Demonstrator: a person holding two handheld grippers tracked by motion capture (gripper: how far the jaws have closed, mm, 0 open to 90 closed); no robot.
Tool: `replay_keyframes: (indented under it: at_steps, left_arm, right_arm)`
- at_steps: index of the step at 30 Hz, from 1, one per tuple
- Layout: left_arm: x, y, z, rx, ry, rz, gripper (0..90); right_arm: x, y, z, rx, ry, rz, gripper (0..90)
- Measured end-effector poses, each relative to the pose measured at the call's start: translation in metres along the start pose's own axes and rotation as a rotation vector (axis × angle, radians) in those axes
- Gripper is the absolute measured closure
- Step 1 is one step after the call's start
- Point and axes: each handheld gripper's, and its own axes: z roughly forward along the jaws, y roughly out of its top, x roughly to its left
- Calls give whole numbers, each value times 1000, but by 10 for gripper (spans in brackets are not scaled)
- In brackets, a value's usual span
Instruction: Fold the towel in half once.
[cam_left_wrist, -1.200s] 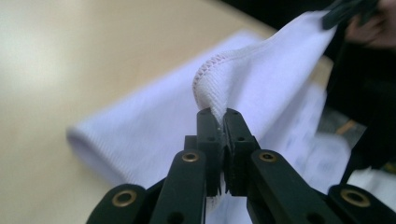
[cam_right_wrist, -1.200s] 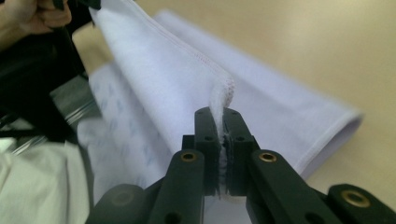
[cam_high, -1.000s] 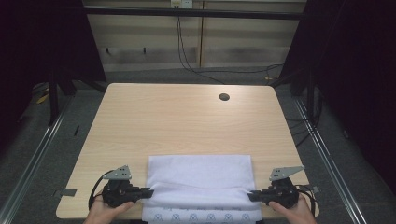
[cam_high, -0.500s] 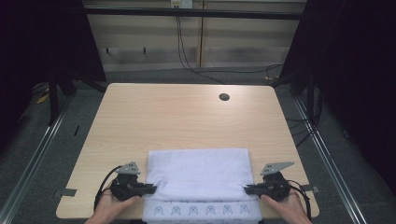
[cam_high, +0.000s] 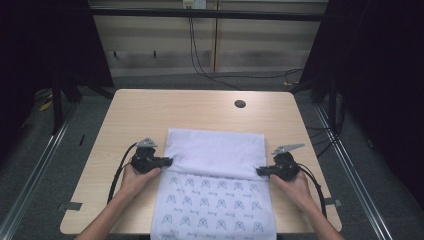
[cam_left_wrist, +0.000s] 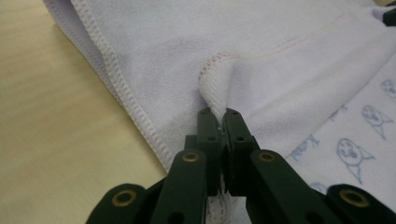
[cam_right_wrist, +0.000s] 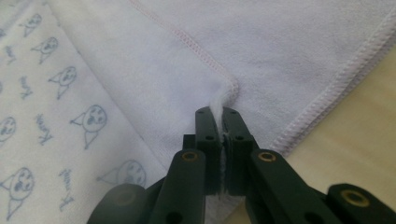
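Note:
A pale lilac towel (cam_high: 215, 150) lies on the wooden table (cam_high: 150, 110). Its plain side faces up at the far half, and the side printed with small blue figures (cam_high: 215, 205) faces up nearer me. My left gripper (cam_high: 167, 161) is shut on the towel's left corner (cam_left_wrist: 212, 93), a pinch of stitched hem between its jaws. My right gripper (cam_high: 260, 171) is shut on the right corner (cam_right_wrist: 224, 95) in the same way. A hand holds each gripper low over the table. The near end of the towel hangs over the front edge.
A dark round hole (cam_high: 240, 104) sits in the tabletop at the far right. Bare wood lies beyond the towel and on both sides. Black cables trail from both grippers toward the front. Metal rails (cam_high: 45, 150) run along the floor beside the table.
Both grippers have moved away from me across the table, drawing the towel's corners with them. The printed side now lies exposed on the near half of the table.

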Motion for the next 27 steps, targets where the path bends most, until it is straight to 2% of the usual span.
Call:
replay_keyframes:
  at_steps: [1, 2, 3, 4, 5, 7, 8, 10, 11, 12, 13, 15, 17, 19, 22, 23, 24, 25, 26, 27]
  left_arm:
    - [8, 6, 3, 1, 1, -14, 875]
    - [12, 10, 5, 4, 6, -15, 875]
    - [24, 20, 13, -11, 28, -23, 875]
    - [24, 20, 13, -11, 28, -23, 875]
    - [28, 22, 15, -20, 34, -29, 875]
    - [35, 28, 20, -32, 54, -40, 875]
    - [38, 31, 22, -29, 62, -36, 875]
    - [40, 40, 27, -24, 107, -13, 874]
    - [43, 47, 32, -11, 143, 8, 874]
    - [43, 47, 32, -11, 143, 8, 874]
    - [43, 51, 34, -2, 171, 32, 873]
    - [45, 61, 40, 22, 196, 26, 873]
    - [47, 62, 41, 20, 194, 11, 873]
    - [50, 63, 42, 3, 195, -15, 873]
    - [51, 63, 41, -14, 178, -36, 875]
    - [50, 61, 35, -45, 148, -45, 875]
    - [50, 61, 35, -45, 148, -45, 874]
    - [49, 62, 23, -94, 120, -60, 874]
    - [49, 62, 23, -94, 120, -60, 874]
    - [47, 65, 12, -133, 98, -63, 874]
  right_arm:
    - [-5, 7, 3, 4, -14, -14, 873]
    - [-12, 13, 7, 3, -26, -1, 872]
    - [-21, 24, 13, -2, -43, 7, 873]
    - [-21, 24, 13, -2, -43, 7, 873]
    - [-28, 32, 19, -9, -59, 25, 873]
    - [-35, 41, 25, -15, -68, 29, 873]
    - [-41, 47, 28, -18, -80, 38, 873]
    - [-50, 61, 36, -12, -111, 54, 873]
    - [-52, 64, 38, -11, -118, 54, 872]
    - [-54, 67, 40, -13, -126, 57, 872]
    - [-57, 71, 41, -11, -142, 68, 871]
    - [-62, 76, 45, -25, -162, 100, 872]
    - [-65, 78, 46, -34, -166, 106, 872]
    - [-67, 82, 48, -36, -190, 114, 872]
    - [-69, 85, 49, -39, -189, 107, 872]
    - [-68, 86, 44, -71, -172, 97, 871]
    - [-68, 86, 44, -71, -172, 97, 871]
    - [-68, 87, 32, -137, -139, 100, 871]
    - [-68, 87, 32, -137, -139, 100, 871]
    - [-68, 89, 26, -163, -130, 97, 871]
